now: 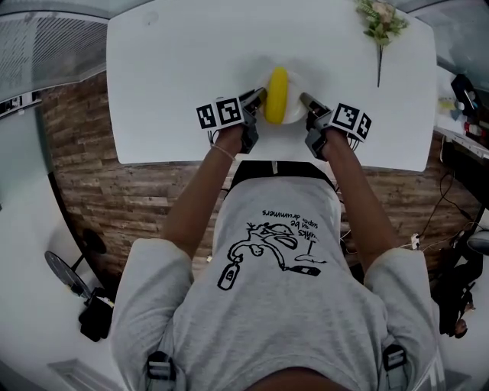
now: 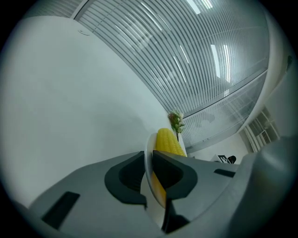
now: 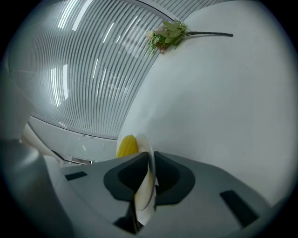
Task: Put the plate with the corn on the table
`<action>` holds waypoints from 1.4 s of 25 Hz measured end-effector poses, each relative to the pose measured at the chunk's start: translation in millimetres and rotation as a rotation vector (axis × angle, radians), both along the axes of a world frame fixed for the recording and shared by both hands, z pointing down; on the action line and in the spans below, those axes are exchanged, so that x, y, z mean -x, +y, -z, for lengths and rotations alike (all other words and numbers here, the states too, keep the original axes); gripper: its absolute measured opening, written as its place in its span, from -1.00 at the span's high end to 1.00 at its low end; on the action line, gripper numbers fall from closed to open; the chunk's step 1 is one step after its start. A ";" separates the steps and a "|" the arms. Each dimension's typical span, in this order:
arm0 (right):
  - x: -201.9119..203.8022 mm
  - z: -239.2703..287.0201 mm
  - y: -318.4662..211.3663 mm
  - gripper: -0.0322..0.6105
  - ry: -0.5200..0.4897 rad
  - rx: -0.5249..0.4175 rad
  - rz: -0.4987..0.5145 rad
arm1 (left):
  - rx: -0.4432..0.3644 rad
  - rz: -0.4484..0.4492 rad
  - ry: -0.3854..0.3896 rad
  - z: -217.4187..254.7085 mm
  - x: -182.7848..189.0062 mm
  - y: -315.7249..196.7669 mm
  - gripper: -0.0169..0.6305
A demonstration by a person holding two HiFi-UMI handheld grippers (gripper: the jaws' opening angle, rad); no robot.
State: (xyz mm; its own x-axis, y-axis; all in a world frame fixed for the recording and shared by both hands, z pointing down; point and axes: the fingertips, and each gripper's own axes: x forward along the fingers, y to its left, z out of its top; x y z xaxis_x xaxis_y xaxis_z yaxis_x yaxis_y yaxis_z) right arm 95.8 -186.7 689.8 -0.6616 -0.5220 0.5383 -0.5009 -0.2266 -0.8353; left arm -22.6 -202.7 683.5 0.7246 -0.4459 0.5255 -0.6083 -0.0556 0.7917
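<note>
The person's grey printed shirt fills the foreground, both forearms reaching over the near edge of the white table. The left gripper is clenched on the left rim of the white plate, and the right gripper is clamped on its right rim. The plate holds one yellow corn cob, lying lengthwise. It sits midway along the near edge. Whether it touches the surface is unclear. A flower sprig lies at the far right corner.
</note>
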 end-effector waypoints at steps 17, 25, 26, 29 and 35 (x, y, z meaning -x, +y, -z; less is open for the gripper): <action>-0.7 -24.3 4.4 0.73 0.016 0.046 -0.006 | 0.016 -0.043 -0.118 -22.6 -0.3 1.8 0.72; -0.7 -26.8 4.2 0.72 0.026 0.053 0.002 | 0.023 -0.054 -0.166 -23.9 -0.2 1.1 0.71; -1.1 -26.9 4.3 0.71 0.031 0.049 0.006 | 0.021 -0.059 -0.174 -24.2 -0.6 1.0 0.70; -2.7 -26.8 5.0 0.70 0.051 0.036 0.027 | 0.001 -0.083 -0.208 -24.0 -2.0 1.1 0.69; -4.4 -26.9 7.5 0.69 0.105 0.015 0.069 | -0.027 -0.094 -0.248 -24.5 -3.1 2.1 0.68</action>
State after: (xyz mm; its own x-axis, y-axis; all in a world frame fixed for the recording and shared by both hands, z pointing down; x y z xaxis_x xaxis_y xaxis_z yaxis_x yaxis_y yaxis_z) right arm 100.2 -179.2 716.7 -0.6352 -0.4683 0.6142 -0.6007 -0.2003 -0.7740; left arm -19.4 -200.6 708.0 0.6143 -0.3986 0.6810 -0.7746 -0.1403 0.6167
